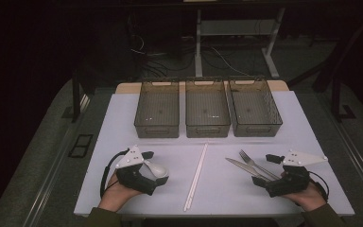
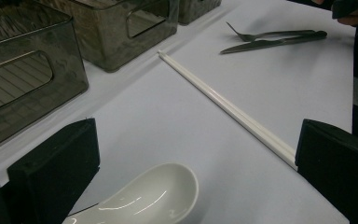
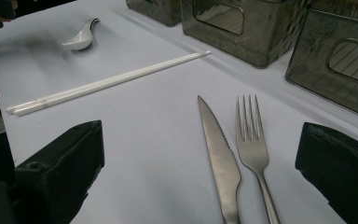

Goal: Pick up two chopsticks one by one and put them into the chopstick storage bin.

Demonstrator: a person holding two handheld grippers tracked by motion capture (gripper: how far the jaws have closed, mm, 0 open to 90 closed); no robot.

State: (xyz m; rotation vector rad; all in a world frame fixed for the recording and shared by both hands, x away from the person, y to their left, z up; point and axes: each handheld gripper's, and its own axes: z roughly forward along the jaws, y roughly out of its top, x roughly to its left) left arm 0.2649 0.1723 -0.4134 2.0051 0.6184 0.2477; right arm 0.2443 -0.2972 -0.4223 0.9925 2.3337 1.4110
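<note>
Left gripper (image 2: 191, 172): jaws wide, straddling white spoon (image 2: 144, 198).
Right gripper (image 3: 200, 172): jaws wide, empty, over knife (image 3: 221, 158) and fork (image 3: 251, 140).
Spoon: likely ceramic, glossy, slippery, breakable; best pinched across handle.
Knife, fork: stiff, thin, flat; best pinched mid-handle.

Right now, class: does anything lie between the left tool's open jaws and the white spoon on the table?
No. The left tool stands open with the white spoon lying directly between its jaws, untouched; only bare table surrounds the bowl. The chopsticks lie farther off to the side, clear of the approach.
</note>
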